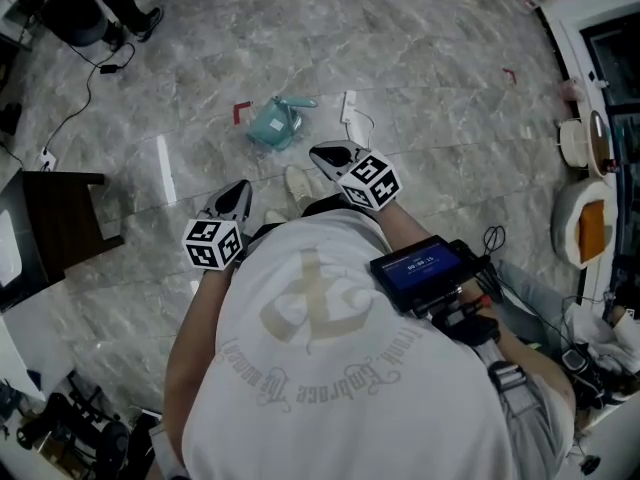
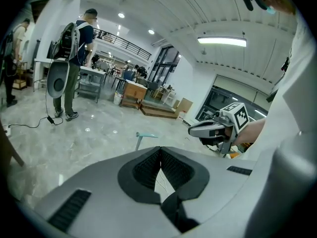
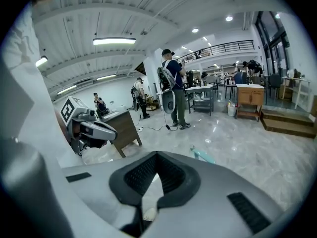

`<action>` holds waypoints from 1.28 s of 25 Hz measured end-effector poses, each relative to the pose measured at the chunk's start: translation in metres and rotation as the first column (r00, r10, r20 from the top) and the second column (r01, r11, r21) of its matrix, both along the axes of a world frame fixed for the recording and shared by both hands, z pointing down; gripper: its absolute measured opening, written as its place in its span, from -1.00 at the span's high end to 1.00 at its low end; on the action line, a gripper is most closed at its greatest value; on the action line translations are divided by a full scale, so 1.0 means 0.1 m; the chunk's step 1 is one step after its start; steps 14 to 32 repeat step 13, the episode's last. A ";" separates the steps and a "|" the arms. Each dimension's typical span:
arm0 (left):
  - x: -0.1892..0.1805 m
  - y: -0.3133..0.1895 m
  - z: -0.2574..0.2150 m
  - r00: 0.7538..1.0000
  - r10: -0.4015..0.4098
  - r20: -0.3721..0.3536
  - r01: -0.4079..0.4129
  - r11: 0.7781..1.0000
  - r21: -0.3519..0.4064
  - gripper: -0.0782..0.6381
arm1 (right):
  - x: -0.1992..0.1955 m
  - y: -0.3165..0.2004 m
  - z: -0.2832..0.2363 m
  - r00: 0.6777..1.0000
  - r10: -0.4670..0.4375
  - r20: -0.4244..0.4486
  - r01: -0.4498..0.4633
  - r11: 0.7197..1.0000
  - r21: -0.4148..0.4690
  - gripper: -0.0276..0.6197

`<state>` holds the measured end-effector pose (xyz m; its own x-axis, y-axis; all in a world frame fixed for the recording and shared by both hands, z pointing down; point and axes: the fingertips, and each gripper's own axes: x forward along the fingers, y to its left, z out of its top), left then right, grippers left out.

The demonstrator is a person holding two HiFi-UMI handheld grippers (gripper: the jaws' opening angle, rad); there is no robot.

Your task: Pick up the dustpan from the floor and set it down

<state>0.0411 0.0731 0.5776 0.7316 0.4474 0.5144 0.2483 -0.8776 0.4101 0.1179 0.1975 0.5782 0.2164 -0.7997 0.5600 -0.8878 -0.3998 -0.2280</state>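
The teal dustpan (image 1: 275, 123) lies on the grey marble floor ahead of my feet, its handle sticking up. Only the handle tip shows above the jaws in the left gripper view (image 2: 143, 135) and in the right gripper view (image 3: 203, 154). My left gripper (image 1: 240, 188) is held in the air short of the dustpan, down and left of it, with its jaws shut and nothing between them (image 2: 159, 148). My right gripper (image 1: 324, 152) hangs just right of the dustpan and apart from it, also shut on nothing (image 3: 157, 155). Each gripper shows in the other's view: the right gripper (image 2: 210, 129), the left gripper (image 3: 94, 130).
A dark wooden cabinet (image 1: 60, 218) stands at the left. A red mark (image 1: 240, 113) and a white power strip (image 1: 349, 106) lie on the floor beside the dustpan. A cable (image 1: 85, 98) runs at far left. Shelves with dishes (image 1: 585, 198) line the right. People (image 2: 74, 58) stand farther off.
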 end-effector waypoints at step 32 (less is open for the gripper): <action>-0.06 0.07 0.07 0.999 0.036 0.016 -0.035 0.999 -0.023 0.75 | -0.09 0.05 0.06 1.000 0.030 0.005 -0.030 0.999 -0.021 0.86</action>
